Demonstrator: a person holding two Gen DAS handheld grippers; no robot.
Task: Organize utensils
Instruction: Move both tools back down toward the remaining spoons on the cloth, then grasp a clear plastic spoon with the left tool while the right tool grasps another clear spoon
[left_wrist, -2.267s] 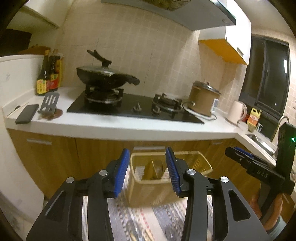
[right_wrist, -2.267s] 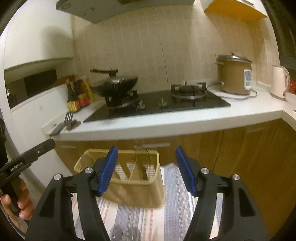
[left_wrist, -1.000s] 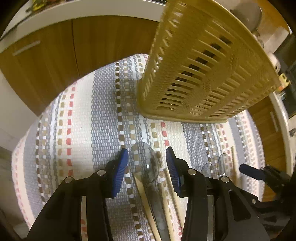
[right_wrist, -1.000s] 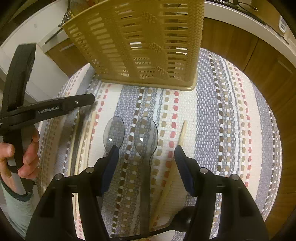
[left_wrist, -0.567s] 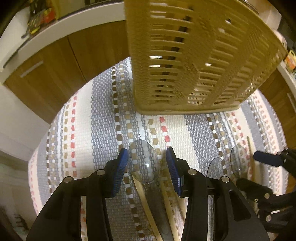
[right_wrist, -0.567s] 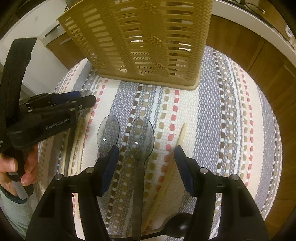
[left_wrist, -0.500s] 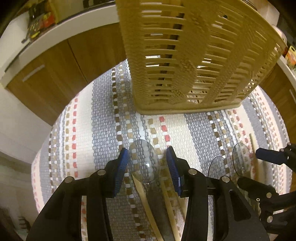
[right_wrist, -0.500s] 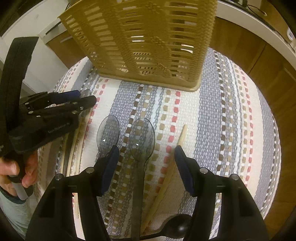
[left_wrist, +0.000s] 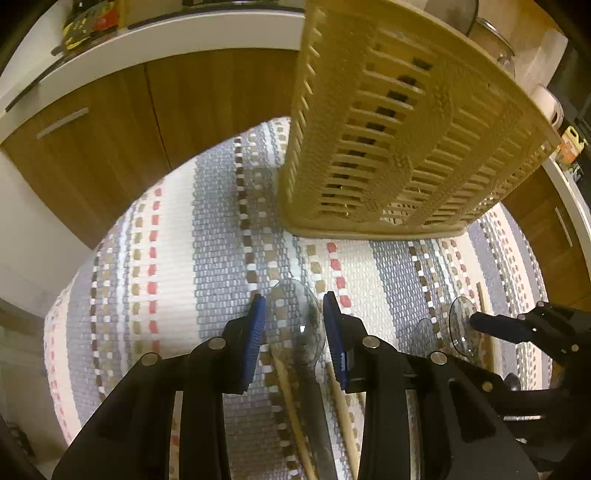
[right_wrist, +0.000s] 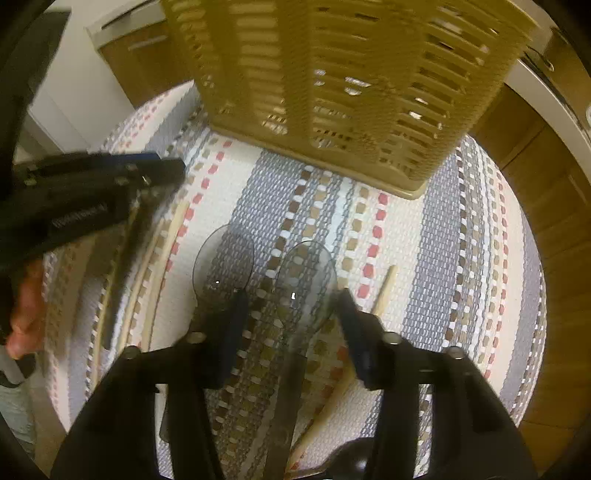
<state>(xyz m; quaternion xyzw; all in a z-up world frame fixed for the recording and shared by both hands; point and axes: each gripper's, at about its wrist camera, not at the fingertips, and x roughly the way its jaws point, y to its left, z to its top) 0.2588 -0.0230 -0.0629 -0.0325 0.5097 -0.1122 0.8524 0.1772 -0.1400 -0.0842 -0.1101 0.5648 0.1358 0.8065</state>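
A tan slatted utensil basket (left_wrist: 399, 147) stands on a striped woven mat (left_wrist: 207, 258); it also shows in the right wrist view (right_wrist: 343, 85). My left gripper (left_wrist: 295, 310) is open, its blue pads on either side of a clear plastic spoon (left_wrist: 295, 317) lying on the mat between wooden chopsticks (left_wrist: 291, 406). My right gripper (right_wrist: 290, 295) is open, low over a second clear spoon (right_wrist: 306, 277), with a third clear spoon (right_wrist: 223, 262) just to its left and a chopstick (right_wrist: 384, 288) to its right.
Wooden cabinet doors (left_wrist: 110, 110) and a white counter edge (left_wrist: 147, 37) lie behind the mat. A dark spoon bowl (right_wrist: 347, 461) sits at the bottom of the right wrist view. More chopsticks (right_wrist: 155, 266) lie at the mat's left side.
Both grippers tipped down from the kitchen view to the mat and moved lower and closer to the spoons. The left jaws now flank the spoon bowl; the right gripper has dropped toward its spoon.
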